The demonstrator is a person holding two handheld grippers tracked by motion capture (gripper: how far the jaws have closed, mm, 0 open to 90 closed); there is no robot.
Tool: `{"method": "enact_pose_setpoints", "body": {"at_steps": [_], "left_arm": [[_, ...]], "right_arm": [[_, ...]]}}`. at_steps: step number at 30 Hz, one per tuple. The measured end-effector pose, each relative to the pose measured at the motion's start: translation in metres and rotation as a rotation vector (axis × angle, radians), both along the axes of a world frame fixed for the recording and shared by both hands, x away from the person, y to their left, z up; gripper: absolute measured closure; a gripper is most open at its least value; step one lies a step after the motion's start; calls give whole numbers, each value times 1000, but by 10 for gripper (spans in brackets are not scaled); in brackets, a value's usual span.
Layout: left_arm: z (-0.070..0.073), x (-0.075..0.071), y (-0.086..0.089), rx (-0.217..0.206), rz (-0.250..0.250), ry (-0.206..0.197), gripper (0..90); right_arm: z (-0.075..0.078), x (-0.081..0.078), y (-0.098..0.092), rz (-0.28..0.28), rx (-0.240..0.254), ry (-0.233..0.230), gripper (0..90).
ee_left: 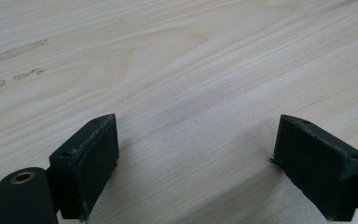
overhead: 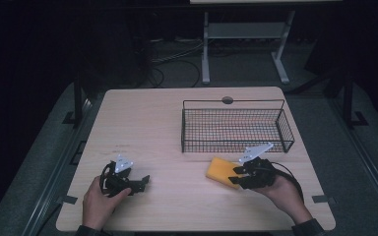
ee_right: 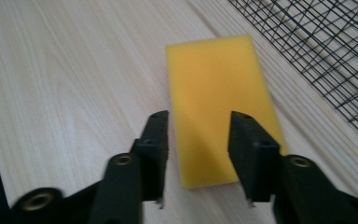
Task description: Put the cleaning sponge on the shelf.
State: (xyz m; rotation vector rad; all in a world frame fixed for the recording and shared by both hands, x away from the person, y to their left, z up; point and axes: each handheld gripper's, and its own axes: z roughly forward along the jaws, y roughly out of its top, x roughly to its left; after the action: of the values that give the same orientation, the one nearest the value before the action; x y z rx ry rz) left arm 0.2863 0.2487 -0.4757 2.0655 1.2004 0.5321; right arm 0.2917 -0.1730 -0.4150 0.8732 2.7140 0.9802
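While the yellow sponge (ee_right: 221, 107) lies flat on the bench (overhead: 167, 123), the right gripper (ee_right: 199, 140) hovers over its near end, jaws spread, pinching nothing. Just beyond them stands the wire basket (overhead: 285, 129). The left gripper (ee_left: 196, 154) holds its jaws wide over bare wood.

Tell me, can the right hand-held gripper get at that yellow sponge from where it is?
Probably yes. The right hand-held gripper hangs over the near end of the yellow sponge with its jaws apart and nothing between them and it. The wire basket stands off to one side.
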Motion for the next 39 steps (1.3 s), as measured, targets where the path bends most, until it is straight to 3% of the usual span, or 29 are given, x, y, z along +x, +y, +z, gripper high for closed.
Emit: {"method": "enact_pose_setpoints", "body": {"at_steps": [6, 10, 13, 22, 39], "left_arm": [[0, 0, 0, 0, 0, 0, 129], [0, 0, 0, 0, 0, 0, 129], [0, 0, 0, -4, 4, 0, 129], [0, 0, 0, 0, 1, 2, 129], [0, 0, 0, 1, 0, 3, 129]], "right_arm": [[5, 11, 5, 5, -48, 0, 336], [6, 17, 10, 14, -66, -12, 243], [6, 23, 15, 38, -112, -21, 174], [-1, 38, 32, 103, -161, 3, 138], [-26, 48, 46, 133, -253, 44, 139]]}}
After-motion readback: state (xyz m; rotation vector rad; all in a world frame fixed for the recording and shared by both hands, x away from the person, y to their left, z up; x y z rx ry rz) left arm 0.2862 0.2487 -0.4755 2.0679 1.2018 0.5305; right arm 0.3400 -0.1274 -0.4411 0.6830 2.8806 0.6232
